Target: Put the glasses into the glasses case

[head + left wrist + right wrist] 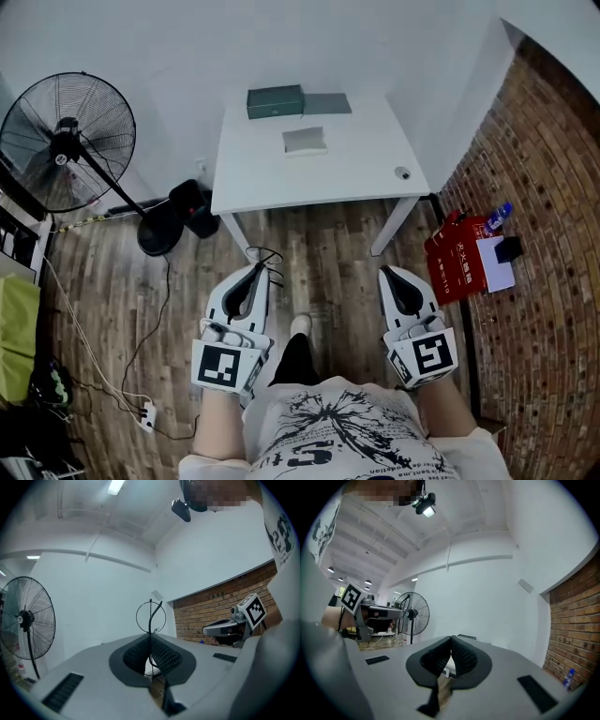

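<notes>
The dark green glasses case [275,101] lies at the far edge of the white table [356,173], with a flat grey piece [326,103] right beside it. The thin wire-framed glasses [265,255] hang over the wooden floor in front of the table. My left gripper [258,270] is shut on them. In the left gripper view one round wire rim [151,616] sticks up above the closed gripper [151,638]. My right gripper [387,274] is held level with the left one, shut with nothing in it; its jaws meet at the tip [451,638].
A grey cloth [305,141] and a small round object [402,172] lie on the table. A standing fan [66,141] is at the left, and cables and a power strip [148,415] lie on the floor. A red bag [455,258] and a blue bottle [500,216] sit by the brick wall.
</notes>
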Tool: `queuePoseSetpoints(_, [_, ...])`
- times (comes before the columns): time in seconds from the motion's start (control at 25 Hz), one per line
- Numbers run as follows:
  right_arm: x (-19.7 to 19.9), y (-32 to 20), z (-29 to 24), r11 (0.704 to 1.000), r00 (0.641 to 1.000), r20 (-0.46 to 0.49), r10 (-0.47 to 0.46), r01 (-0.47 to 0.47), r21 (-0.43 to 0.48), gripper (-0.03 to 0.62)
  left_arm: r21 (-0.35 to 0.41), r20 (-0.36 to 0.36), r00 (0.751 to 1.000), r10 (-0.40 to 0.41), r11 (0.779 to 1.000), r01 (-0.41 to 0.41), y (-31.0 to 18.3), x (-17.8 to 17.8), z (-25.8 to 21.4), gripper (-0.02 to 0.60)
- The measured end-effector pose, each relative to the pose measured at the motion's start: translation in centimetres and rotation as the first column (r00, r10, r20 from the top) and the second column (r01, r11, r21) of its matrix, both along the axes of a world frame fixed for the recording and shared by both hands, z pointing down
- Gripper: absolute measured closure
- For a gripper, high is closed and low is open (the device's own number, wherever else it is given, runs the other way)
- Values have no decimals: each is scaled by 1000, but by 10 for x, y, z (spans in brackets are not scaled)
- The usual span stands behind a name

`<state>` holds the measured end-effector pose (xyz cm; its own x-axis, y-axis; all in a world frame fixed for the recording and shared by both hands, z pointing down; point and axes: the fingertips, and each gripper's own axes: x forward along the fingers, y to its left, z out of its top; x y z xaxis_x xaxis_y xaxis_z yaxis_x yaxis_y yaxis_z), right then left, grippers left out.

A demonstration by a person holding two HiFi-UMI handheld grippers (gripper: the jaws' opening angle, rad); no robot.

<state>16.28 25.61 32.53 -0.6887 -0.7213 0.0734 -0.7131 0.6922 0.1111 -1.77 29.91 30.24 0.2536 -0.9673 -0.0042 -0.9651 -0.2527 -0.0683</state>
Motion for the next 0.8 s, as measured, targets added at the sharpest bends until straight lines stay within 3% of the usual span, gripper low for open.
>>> queuePoseSetpoints(0.52, [-122, -207, -2, 999, 999, -3, 38, -38, -28, 580, 17, 1, 999, 46, 999, -46, -209, -123, -9, 566])
queuePoseSetpoints(0.64, [-139, -240, 2, 998, 999, -12, 43, -43, -36, 579, 11, 8, 999, 48, 999, -48, -243, -136, -7, 566])
queuePoseSetpoints(0.8, [-153, -276, 12, 997, 999, -20, 46, -47, -58, 580, 22, -42, 997, 60, 998, -59, -282, -141, -5, 566])
